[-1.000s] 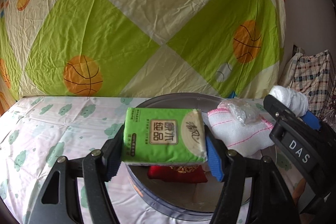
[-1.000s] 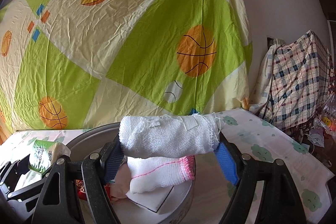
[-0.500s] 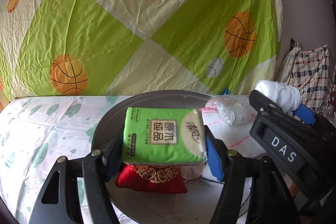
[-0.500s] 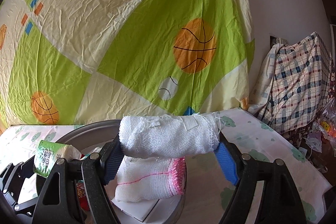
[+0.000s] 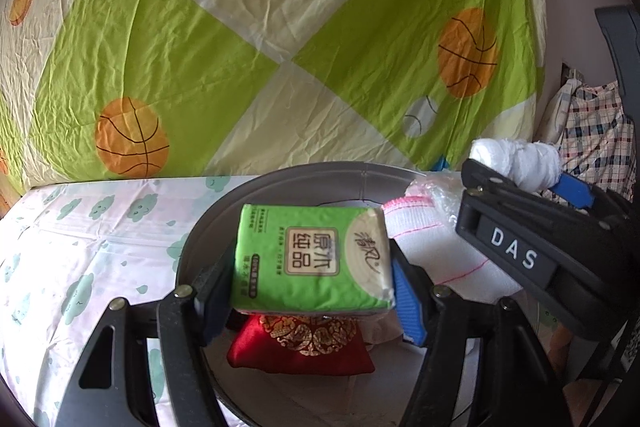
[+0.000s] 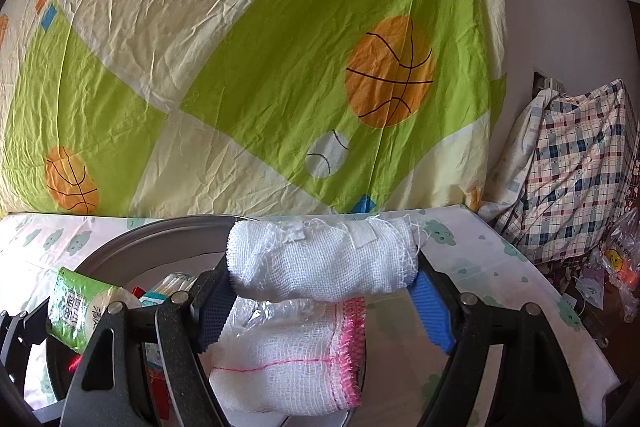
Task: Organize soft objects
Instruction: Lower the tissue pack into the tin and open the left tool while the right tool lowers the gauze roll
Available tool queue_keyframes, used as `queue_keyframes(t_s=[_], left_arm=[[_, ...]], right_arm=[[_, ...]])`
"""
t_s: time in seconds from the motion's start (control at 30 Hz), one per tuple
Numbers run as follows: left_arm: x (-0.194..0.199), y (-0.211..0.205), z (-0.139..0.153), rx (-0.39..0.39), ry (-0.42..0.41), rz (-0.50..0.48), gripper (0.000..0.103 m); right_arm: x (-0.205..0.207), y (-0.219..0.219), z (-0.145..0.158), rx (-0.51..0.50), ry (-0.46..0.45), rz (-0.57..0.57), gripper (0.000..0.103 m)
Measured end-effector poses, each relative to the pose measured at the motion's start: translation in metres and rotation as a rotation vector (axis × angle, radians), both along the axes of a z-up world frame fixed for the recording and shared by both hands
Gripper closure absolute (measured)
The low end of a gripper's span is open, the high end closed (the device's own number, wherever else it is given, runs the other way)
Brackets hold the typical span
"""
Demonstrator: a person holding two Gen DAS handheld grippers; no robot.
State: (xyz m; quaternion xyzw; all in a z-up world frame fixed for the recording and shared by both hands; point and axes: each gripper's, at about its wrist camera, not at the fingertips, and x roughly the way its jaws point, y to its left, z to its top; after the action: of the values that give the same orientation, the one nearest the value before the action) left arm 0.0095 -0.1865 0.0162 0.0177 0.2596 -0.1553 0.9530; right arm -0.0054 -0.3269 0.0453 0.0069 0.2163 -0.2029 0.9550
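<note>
Low in the left-wrist frame the left gripper (image 5: 312, 267) is clamped on a green tissue pack (image 5: 310, 259) above the grey round bin (image 5: 280, 175), where a red pouch (image 5: 300, 349) and pink-edged white cloth (image 6: 288, 351) already lie. The right gripper (image 6: 324, 269), at frame centre, clamps a white gauze roll (image 6: 320, 263) over the bin's right side. Both items seem left to drop; both grippers tilt slightly downward toward the bedsheet backdrop (image 6: 260, 67).

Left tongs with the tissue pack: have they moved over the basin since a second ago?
Yes. The left tongs carried the tissue pack forward, farther over the grey basin, above the red pouch.
</note>
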Motion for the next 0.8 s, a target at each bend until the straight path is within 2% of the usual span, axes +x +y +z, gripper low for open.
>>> queue_keyframes(t_s=[0.17,0.43,0.8], left_arm=[[0.004,0.001,-0.001,0.013,0.0,0.012,0.035],[0.012,0.002,-0.005,0.028,0.033,0.023,0.035],[0.01,0.0,-0.002,0.055,0.049,0.057,0.035]], right_arm=[[0.013,0.006,-0.002,-0.017,0.048,0.013,0.022],[0.037,0.003,-0.004,0.043,0.148,0.041,0.022],[0.048,0.006,-0.008,0.044,0.215,0.072,0.022]])
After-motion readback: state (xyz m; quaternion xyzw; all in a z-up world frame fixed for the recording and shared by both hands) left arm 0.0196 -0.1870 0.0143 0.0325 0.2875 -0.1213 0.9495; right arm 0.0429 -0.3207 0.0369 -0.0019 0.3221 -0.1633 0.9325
